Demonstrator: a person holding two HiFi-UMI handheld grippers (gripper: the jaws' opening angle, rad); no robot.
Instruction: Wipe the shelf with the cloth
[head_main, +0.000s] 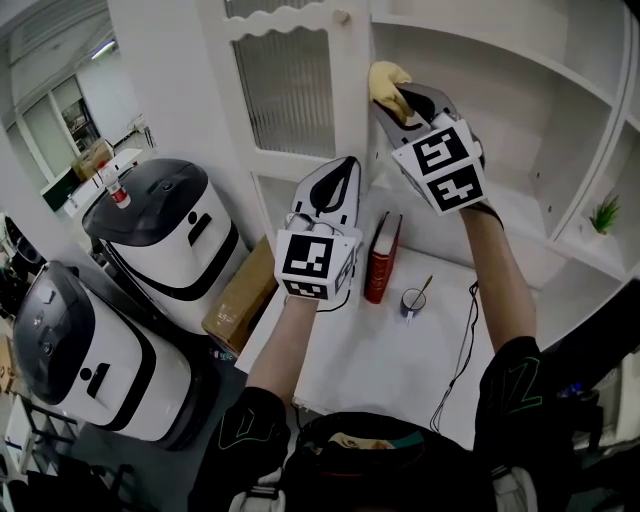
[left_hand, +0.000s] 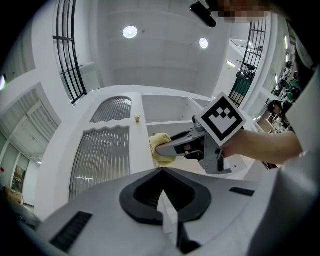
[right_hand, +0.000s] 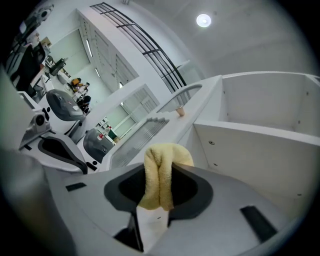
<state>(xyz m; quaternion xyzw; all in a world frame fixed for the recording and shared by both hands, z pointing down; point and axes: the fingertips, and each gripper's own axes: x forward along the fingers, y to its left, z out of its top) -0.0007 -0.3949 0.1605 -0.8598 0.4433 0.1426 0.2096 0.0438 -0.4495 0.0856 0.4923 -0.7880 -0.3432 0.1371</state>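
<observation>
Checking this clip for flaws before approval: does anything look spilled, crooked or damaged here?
Nothing stands out. The cloth is clamped in the right gripper up near the shelf; the book and cup stand upright on the table.

In the head view the folded yellow terry cloth (head_main: 388, 78) shows only as a tuft above the right gripper (head_main: 398, 100). The gripper's own body covers the rest of the cloth, and whether the cloth touches the white wooden shelf unit (head_main: 350, 90) cannot be told. The lower white-and-black rounded machine (head_main: 80, 360) is cut by the left edge, and what the small dark cup (head_main: 412, 300) holds is too small to make out.
</observation>
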